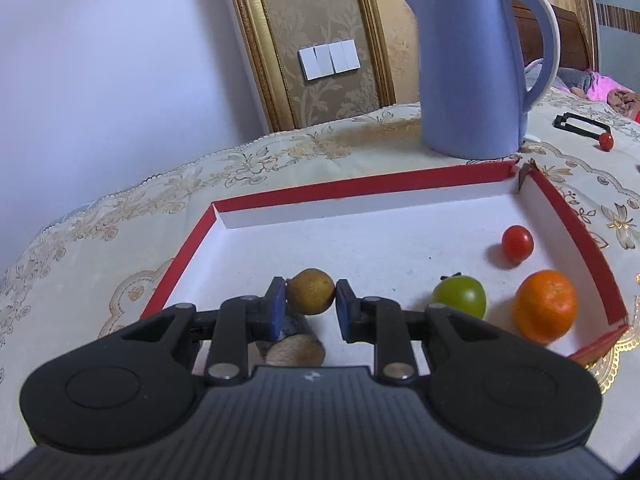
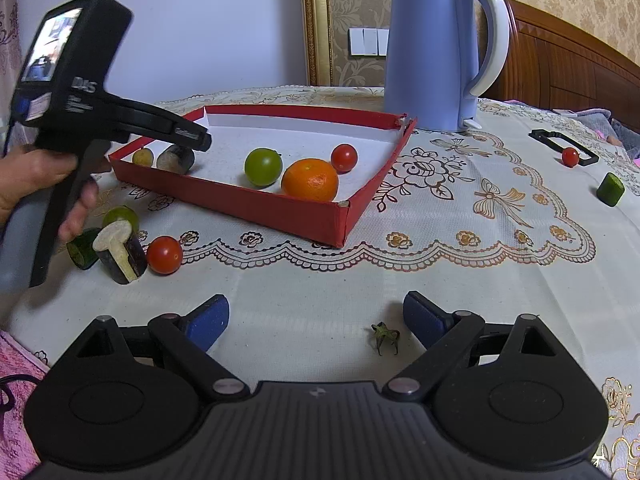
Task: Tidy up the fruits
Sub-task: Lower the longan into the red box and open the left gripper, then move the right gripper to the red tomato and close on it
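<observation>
My left gripper (image 1: 311, 304) is shut on a small yellow-brown fruit (image 1: 311, 290), pads pressing both its sides, and hangs over the left part of the red tray (image 1: 360, 184). In the right wrist view a hand holds that gripper (image 2: 198, 140) above an eggplant piece (image 2: 175, 159) in the tray (image 2: 240, 204). The tray also holds a green fruit (image 2: 263, 167), an orange (image 2: 310, 180), a cherry tomato (image 2: 344, 157) and another small yellow fruit (image 2: 143, 157). My right gripper (image 2: 316, 322) is open low over the cloth, nothing between its pads.
A blue kettle (image 2: 432, 52) stands behind the tray. Left of the tray lie a lime (image 2: 120, 216), a cucumber piece (image 2: 82, 248), an eggplant piece (image 2: 120, 252) and a tomato (image 2: 164, 255). Far right lie a tomato (image 2: 570, 157), a cucumber piece (image 2: 610, 189) and a black frame (image 2: 560, 146).
</observation>
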A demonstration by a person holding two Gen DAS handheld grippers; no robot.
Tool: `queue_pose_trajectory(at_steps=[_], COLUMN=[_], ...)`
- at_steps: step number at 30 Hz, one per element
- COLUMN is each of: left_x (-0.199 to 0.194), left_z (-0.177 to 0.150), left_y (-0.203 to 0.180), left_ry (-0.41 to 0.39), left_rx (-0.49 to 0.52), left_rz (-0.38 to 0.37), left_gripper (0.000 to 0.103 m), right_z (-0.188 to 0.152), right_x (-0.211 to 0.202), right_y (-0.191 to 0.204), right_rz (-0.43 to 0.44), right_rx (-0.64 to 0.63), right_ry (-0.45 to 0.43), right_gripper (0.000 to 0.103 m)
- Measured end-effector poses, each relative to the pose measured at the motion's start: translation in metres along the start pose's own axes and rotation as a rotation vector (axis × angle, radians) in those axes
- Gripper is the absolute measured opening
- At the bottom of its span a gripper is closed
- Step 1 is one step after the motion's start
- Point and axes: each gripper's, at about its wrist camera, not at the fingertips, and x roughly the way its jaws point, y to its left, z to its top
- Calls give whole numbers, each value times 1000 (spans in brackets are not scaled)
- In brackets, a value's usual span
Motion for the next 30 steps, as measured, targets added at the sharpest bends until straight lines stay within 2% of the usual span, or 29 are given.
queue_pose_trajectory(at_steps=[5,7,8,9,13,16,17,19,23,24,28,30], left_x=[1,1,1,1,-3,-17,-25,-40,-78,-85,-111,-120], left_z=[0,-1,-3,-4,-9,-13,-16,-22,-43,-49,-81,-95], left_y=[-9,-11,-13,-15,-9,4,11,23,48,52,60,64], left_ry=[3,6,11,9,22,3,-4,-17,-53,-51,-28,-18], left_rx=[24,32,38,49,31,-3,-27,-59,-116,-123,-120,-127], left_rz=[-17,-56,-45,-28,-31,-31,-33,-43,-67,-76,-104,-109], left_gripper=[24,32,39,41,41,46,51,52,61,64,66,72], right_z=[0,0,0,0,0,0,0,0,0,0,0,0], right_x=[0,0,0,0,0,-1,-1,-1,0,0,0,0], right_y=[0,0,0,0,0,-1,-1,-1,0,0,1,1], right_rz=[0,0,0,-1,1,0,0,0,-3,-4,-6,-8], right_rx=[0,1,0,-1,1,0,0,0,-5,-6,-9,-13], right_ry=[0,0,0,0,0,0,0,0,2,3,3,5], right_gripper=[95,95,95,95,95,95,95,95,95,95,95,95])
